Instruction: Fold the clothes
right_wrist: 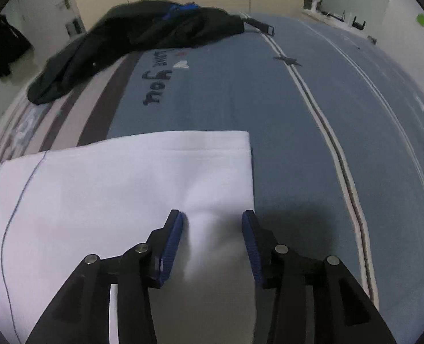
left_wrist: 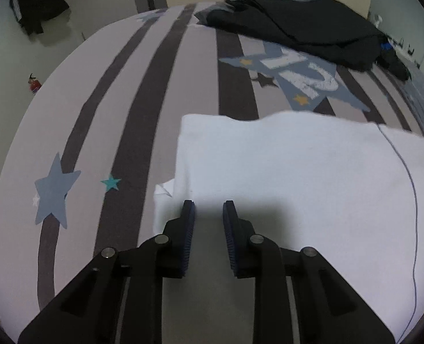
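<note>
Two grippers are in view, one per camera, both tilted steeply down over one white garment. The left gripper (left_wrist: 209,203) has its jaws a small way apart, with only cloth below the gap and nothing pinched. The right gripper (right_wrist: 212,213) has its jaws spread wider, over a soft ridge of the same cloth; the pads do not press on it.

The white garment (left_wrist: 298,177) lies flat on the bed directly under and ahead of both grippers. Its long axis runs crosswise, from the left gripper toward the right one. Its left edge sits just left of the left gripper's fingers, its right edge just beside the right gripper's right finger, and its far edge lies a little ahead of both. One thin dark line (right_wrist: 14,200) crosses the cloth between the two grippers.

Beyond it spreads the bedcover (left_wrist: 143,109), striped grey on the left, blue on the right. Farthest off, one pile of dark clothes (right_wrist: 143,34) lies near the bed's far edge.
</note>
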Action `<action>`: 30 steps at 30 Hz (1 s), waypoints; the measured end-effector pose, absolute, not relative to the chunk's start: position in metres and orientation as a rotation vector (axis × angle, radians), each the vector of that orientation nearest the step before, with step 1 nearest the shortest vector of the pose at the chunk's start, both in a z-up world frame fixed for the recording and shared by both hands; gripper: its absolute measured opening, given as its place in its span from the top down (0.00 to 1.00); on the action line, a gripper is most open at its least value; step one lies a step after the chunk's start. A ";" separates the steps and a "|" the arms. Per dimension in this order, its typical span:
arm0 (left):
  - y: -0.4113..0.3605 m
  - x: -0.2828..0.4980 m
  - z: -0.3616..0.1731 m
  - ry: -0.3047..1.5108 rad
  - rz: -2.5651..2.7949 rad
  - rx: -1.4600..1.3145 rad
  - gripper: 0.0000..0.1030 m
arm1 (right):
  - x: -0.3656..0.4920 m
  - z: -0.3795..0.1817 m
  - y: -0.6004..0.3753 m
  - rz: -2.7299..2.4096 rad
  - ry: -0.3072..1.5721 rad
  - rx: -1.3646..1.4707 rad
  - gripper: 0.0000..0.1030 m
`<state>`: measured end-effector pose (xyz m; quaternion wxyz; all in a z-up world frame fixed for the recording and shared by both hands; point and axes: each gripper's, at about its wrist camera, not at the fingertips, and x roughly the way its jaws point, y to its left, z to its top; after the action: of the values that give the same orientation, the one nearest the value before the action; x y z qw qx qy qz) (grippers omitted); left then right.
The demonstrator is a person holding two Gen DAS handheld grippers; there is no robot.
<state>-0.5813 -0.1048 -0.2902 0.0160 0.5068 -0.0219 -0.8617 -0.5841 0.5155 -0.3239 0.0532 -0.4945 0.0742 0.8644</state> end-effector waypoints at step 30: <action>-0.206 -0.357 -0.277 0.606 -2.470 1.609 0.42 | -0.366 -0.264 0.379 2.717 0.265 -1.499 0.50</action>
<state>-0.3569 -0.2060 -0.2767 0.0660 0.5334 0.2009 -0.8190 -0.3656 0.3789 -0.2640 0.0136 -0.4811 0.0851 0.8724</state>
